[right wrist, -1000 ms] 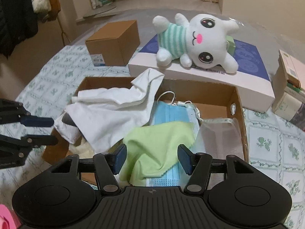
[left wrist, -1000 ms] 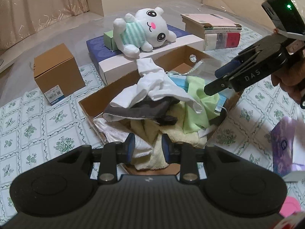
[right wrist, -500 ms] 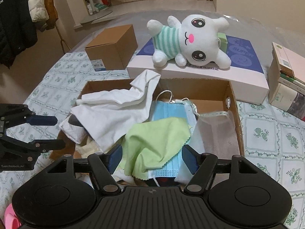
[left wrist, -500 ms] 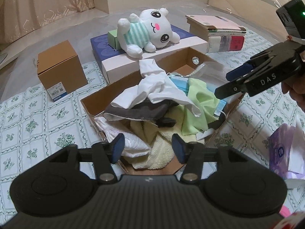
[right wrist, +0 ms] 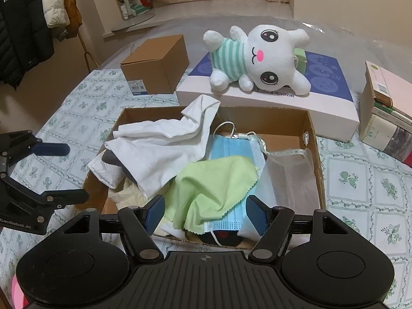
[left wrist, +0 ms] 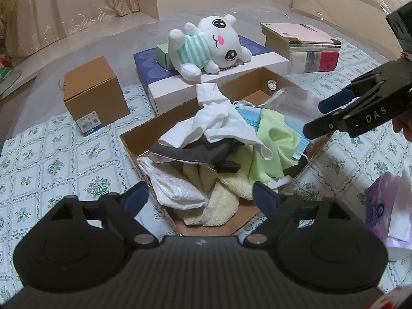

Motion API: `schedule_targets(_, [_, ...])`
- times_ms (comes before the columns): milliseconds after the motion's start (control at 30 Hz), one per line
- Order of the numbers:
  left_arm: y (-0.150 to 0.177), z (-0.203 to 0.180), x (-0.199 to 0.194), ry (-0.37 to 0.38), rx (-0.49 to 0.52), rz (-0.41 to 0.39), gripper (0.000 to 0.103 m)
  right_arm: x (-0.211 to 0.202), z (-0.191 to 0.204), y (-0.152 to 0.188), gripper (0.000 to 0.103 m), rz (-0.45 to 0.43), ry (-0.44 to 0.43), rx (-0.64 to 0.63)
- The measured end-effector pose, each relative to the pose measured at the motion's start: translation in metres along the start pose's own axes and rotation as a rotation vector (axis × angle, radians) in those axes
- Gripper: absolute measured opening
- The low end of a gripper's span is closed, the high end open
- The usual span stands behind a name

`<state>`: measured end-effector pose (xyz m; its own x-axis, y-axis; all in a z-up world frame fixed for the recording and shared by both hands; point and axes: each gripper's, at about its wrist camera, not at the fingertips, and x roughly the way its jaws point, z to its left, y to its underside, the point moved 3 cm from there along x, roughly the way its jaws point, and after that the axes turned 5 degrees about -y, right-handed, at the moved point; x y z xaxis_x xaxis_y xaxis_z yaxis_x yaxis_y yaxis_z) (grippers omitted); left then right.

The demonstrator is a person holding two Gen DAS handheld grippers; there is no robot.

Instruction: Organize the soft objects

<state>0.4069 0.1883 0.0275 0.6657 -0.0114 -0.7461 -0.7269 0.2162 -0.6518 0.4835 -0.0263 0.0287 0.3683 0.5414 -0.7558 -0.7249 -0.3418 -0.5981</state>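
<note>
left gripper [left wrist: 200, 197]: jaws just spread wide, grasping nothing
right gripper [right wrist: 205, 215]: released, above green cloth [right wrist: 213, 182]
cardboard box [right wrist: 312, 139]: holds cloths

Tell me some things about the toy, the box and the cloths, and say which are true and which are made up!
1. The plush toy lies inside the cardboard box. False: it lies on a flat blue-and-white box behind it.
2. A green cloth lies over a blue mask. True.
3. The left gripper grips the yellow towel. False: its jaws are open, gripping nothing.
4. A white cloth lies in the cardboard box. True.
5. The small brown box is open. False: it is closed.
</note>
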Motion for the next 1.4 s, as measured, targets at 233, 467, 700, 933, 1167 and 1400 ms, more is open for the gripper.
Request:
schedule_targets(233, [-0.001,0.003,-0.006,-0.038,-0.024,-0.008,0.103,-0.008,-0.002,0.003,0.069,-0.001,0.014,0.003])
schedule_targets(467, [0.001,0.013,-0.015,-0.061,-0.107,-0.041,0.103,-0.018,-0.004,0.007,0.069,-0.008,0.030,0.007])
schedule_targets(700, [0.000,0.020,-0.028,-0.074,-0.157,-0.082,0.102,-0.026,-0.005,0.011,0.069,-0.018,0.036,0.022])
schedule_targets(933, [0.007,0.020,-0.039,-0.107,-0.167,-0.041,0.102,-0.041,-0.004,0.014,0.069,-0.047,0.038,0.049])
schedule_targets(1167, [0.021,0.018,-0.060,-0.112,-0.250,-0.036,0.099,-0.057,0.007,0.026,0.069,-0.073,0.038,0.055])
schedule_targets(1400, [0.032,0.016,-0.089,-0.109,-0.352,-0.056,0.096,-0.079,0.022,0.041,0.069,-0.111,0.041,0.033])
